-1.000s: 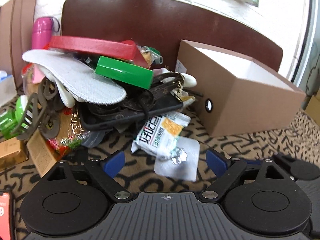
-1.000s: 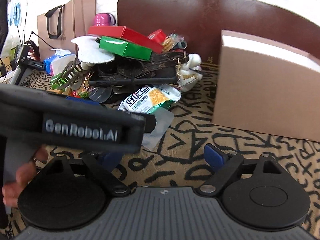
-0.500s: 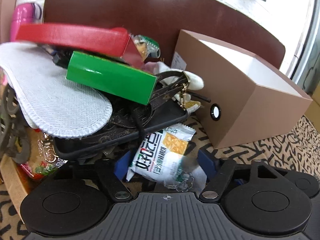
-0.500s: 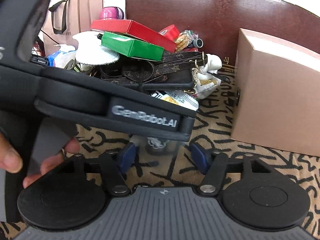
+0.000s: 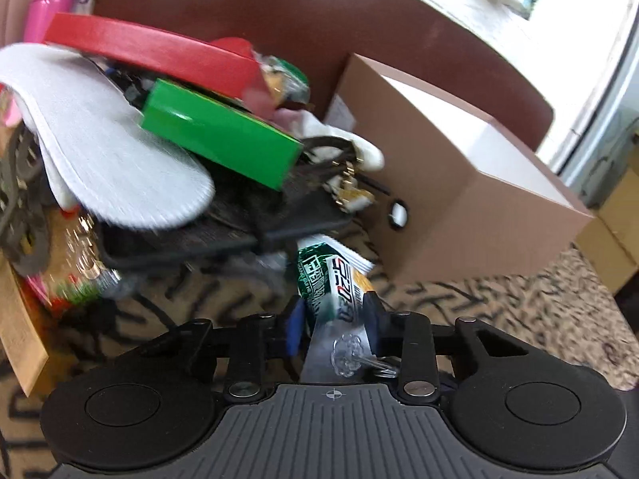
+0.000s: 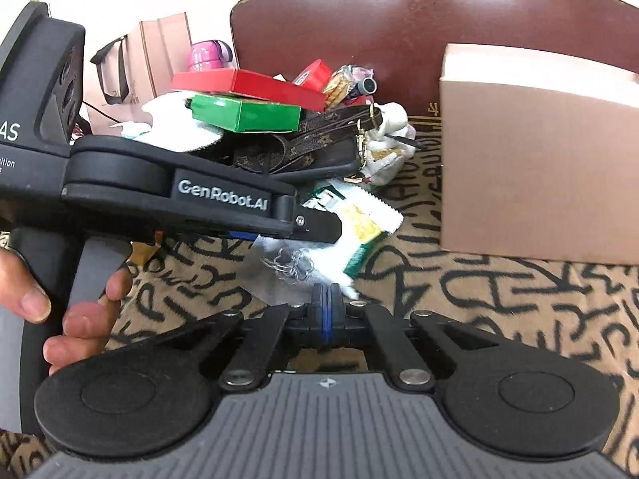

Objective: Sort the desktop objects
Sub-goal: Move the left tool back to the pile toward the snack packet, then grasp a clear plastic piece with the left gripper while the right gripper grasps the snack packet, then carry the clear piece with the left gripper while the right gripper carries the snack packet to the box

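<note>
My left gripper [image 5: 331,325] is shut on a green and white snack packet [image 5: 333,283], tilted on edge between the blue pads; a clear bag with a small metal charm [image 5: 348,355] hangs with it. In the right wrist view the left gripper [image 6: 315,223] holds the packet [image 6: 359,223] and the clear bag [image 6: 287,267] just above the patterned cloth. My right gripper [image 6: 327,307] is shut and empty, just below the clear bag. The pile holds a green box [image 5: 219,139], a red box [image 5: 151,52], a white insole [image 5: 104,143] and a brown strap bag [image 6: 311,143].
An open brown cardboard box [image 5: 459,183] stands to the right of the pile, also in the right wrist view [image 6: 539,159]. A pink bottle [image 5: 52,4] and paper bags [image 6: 151,60] stand behind. A dark brown chair back [image 6: 399,12] is at the rear.
My left gripper moved onto the snack packet, closed on it and lifted it, tilting it on edge. My right gripper closed from open to shut.
</note>
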`<state>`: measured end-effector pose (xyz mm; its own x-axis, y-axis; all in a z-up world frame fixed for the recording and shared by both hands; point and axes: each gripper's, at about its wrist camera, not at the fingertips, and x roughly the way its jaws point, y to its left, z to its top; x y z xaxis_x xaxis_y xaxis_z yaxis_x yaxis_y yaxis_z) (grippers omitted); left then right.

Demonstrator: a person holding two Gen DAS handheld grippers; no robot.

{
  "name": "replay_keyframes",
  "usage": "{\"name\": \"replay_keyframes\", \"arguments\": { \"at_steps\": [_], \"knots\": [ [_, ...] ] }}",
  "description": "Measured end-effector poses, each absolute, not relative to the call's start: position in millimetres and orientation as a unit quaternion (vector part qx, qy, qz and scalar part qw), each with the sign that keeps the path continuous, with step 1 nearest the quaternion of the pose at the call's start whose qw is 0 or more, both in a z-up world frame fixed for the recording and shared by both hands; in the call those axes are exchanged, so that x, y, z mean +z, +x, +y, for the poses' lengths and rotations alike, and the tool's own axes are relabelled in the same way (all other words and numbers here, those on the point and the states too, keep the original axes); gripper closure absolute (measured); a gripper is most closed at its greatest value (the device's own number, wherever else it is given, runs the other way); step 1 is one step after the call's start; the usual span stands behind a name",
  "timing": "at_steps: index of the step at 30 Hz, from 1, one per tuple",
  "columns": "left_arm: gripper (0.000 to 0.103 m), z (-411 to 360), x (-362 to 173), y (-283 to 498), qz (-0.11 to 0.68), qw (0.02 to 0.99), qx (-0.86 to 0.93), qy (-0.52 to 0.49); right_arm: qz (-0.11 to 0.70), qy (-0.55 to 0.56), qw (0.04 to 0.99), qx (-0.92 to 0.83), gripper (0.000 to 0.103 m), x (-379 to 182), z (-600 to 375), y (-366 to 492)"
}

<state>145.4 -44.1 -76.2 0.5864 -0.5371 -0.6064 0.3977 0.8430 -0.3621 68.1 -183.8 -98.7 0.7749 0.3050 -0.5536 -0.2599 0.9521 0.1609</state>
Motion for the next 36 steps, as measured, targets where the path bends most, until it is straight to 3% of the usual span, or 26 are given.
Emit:
{"name": "replay_keyframes", "arguments": {
  "at_steps": [7,8,10,14,16,19,23,28,36],
  "knots": [
    [0.079,-46.6,-81.1,108.8,0.390,0.869,-0.287,-0.098,0.304,0.046,0.939,0.155,0.102,-95.0,-198.7,36.4],
    [0.077,-45.8,-82.7,103.4,0.392,0.869,-0.285,-0.094,0.306,0.047,0.939,0.153,0.102,-95.3,-201.2,33.7],
    [0.061,-42.3,-83.3,94.9,0.394,0.870,-0.283,-0.087,0.307,0.044,0.940,0.141,0.102,-96.5,-206.4,28.9],
    [0.059,-39.9,-80.7,87.5,0.388,0.873,-0.283,-0.081,0.304,0.047,0.944,0.118,0.095,-95.6,-214.9,31.5],
    [0.084,-42.3,-80.3,88.3,0.392,0.870,-0.288,-0.077,0.296,0.044,0.947,0.114,0.086,-92.8,-216.5,33.7],
    [0.092,-44.1,-80.3,88.4,0.392,0.869,-0.295,-0.069,0.287,0.036,0.951,0.110,0.068,-89.2,-215.7,36.1],
    [0.103,-35.7,-73.9,83.6,0.386,0.868,-0.302,-0.079,0.279,0.022,0.953,0.113,0.055,-85.9,-212.2,43.5],
    [0.103,-16.6,-67.8,78.4,0.381,0.878,-0.278,-0.082,0.268,0.006,0.955,0.127,0.042,-84.0,-195.9,63.4],
    [0.103,-4.9,-69.2,72.7,0.383,0.883,-0.261,-0.078,0.284,-0.049,0.948,0.137,0.038,-98.8,-170.3,88.6]
  ]
}}
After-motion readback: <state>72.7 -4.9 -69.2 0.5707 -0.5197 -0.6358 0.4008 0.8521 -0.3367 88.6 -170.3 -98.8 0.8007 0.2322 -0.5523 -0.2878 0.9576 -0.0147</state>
